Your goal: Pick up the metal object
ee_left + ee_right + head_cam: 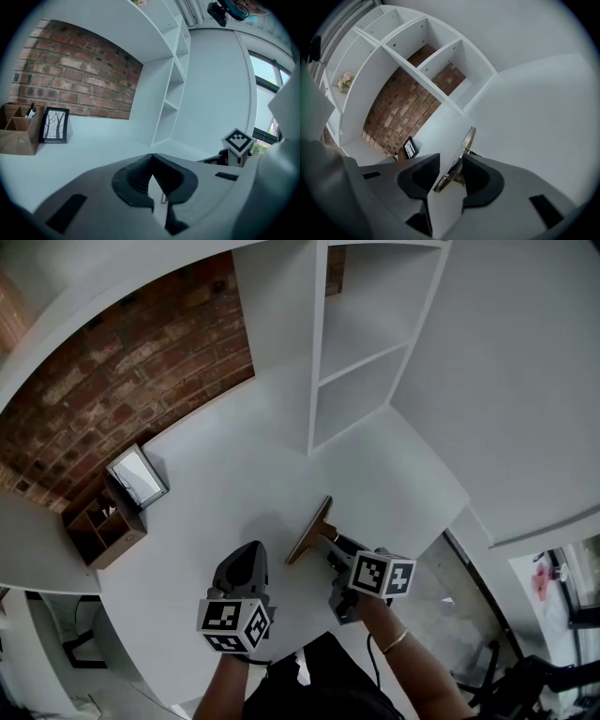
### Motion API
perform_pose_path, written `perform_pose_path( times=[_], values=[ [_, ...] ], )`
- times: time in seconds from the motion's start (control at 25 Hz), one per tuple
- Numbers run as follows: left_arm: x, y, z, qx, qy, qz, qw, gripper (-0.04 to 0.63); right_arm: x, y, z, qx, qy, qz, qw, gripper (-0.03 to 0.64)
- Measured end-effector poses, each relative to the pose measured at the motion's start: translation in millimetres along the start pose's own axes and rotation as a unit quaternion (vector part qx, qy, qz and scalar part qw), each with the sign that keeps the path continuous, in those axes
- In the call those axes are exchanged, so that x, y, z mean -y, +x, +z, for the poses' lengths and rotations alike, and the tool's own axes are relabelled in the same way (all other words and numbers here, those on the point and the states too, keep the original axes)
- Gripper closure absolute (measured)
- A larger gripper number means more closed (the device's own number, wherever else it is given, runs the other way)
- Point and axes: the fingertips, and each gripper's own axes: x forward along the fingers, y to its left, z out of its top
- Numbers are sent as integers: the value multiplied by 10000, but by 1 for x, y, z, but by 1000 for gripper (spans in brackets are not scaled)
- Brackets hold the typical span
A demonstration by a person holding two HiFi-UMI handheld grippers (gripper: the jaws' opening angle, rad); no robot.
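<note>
While right gripper [450,160] closes round metal object [469,136] (one pad clear) | left gripper [152,156] jaws together, empty

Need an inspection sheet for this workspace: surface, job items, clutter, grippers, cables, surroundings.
Surface: white desk.
Job's things: metal object, near the desk's front edge, by the right gripper.
Clutter: wooden organizer and picture frame, far left by the wall.
Grippers: left gripper jaws together, empty; right gripper jaws closing, metal object between them, apparently not yet clamped.
Cables: what looks like a thin dark lead along the right forearm.
Surroundings: brick wall, white shelf unit.
</note>
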Motion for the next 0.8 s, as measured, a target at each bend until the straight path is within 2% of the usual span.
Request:
perform_pose_path(
  times=[0.12,0.28,0.56,0.68,0.8],
  values=[
    [1,1,-1,-6,-2,25,10000,587,4,2,-1,-93,32,-64,9999,525],
    [-1,0,-1,-9,-38,87,10000,586,3,5,0,-140,194,33,9997,543],
    [-7,-7,-3,14,-114,185,9998,587,2,6,2,-84,771,200,9968,583],
    [-9,-10,-3,24,-126,200,9997,588,-7,4,5,55,645,320,9974,592],
    [-10,-13,-2,50,-132,198,9997,586,-22,-3,13,252,179,402,9987,604]
  ],
)
